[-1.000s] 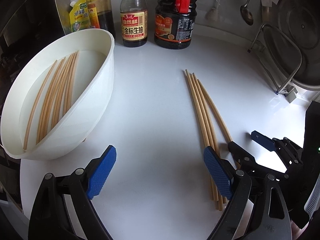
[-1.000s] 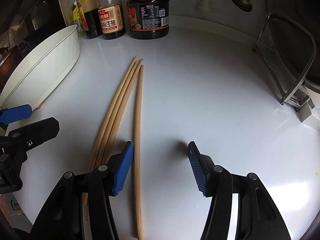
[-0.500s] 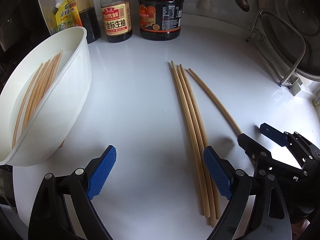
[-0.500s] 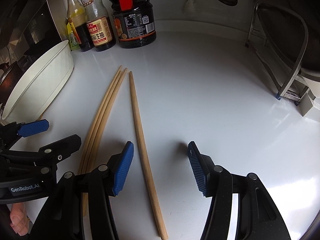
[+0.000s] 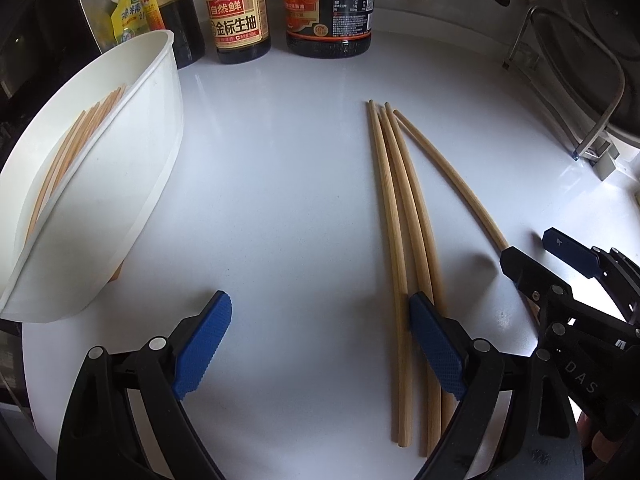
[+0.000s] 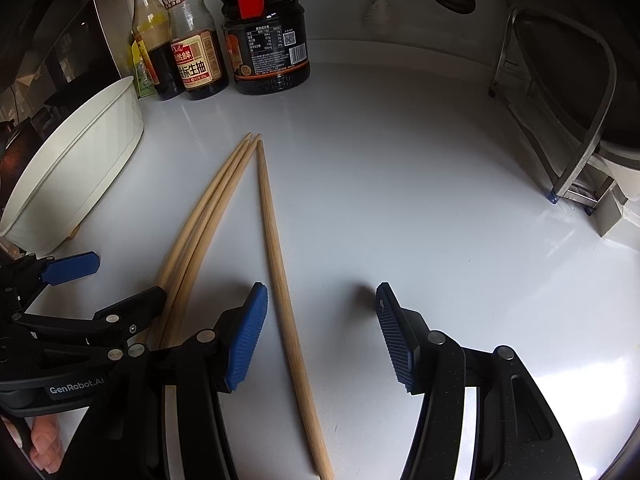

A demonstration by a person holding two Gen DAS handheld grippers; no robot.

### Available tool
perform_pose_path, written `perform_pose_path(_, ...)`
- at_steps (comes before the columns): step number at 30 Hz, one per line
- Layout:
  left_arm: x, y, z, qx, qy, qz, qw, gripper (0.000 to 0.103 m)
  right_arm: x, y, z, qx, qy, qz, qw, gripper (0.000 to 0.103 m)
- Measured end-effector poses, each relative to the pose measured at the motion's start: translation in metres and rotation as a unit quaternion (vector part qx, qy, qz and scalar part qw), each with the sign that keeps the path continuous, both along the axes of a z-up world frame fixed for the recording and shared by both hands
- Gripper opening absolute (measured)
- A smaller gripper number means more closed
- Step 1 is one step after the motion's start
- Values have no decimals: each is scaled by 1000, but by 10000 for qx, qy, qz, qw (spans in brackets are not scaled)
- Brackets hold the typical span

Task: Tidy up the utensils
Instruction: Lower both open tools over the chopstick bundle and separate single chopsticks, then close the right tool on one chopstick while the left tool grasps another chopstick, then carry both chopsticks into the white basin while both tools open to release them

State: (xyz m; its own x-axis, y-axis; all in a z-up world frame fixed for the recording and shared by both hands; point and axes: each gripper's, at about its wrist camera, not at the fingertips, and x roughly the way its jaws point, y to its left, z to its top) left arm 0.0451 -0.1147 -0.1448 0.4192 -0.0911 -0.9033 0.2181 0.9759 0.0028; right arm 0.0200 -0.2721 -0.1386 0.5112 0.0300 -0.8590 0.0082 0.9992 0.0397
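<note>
Right gripper: fingers apart, straddling lone chopstick, ready to pinch.
Left gripper: apart, empty, by bundle.

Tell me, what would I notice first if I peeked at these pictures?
Four wooden chopsticks lie in the middle of the white counter, three bunched together and one splayed off to the right. A white bowl on the left holds more, and dark sauce bottles line the back.

Matt wooden chopsticks lie on a glossy white counter beside a plastic bowl.
</note>
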Motion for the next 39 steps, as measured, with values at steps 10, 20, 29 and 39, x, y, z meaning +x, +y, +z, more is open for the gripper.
perform_pose_path(10,9,4,0,-27,-76,102,9999,83,3,9,-2,-269,15,209,9994,54)
perform_pose_path(20,8,-12,7,-25,-158,-309,9994,19,2,26,0,-306,87,541,9980,7)
perform_pose_path(29,6,-3,16,-290,136,-383,9988,7,1,16,12,263,160,137,9994,6)
perform_pose_path(39,3,34,82,-853,-179,-527,9948,7,13,36,69,482,-88,-51,9988,6)
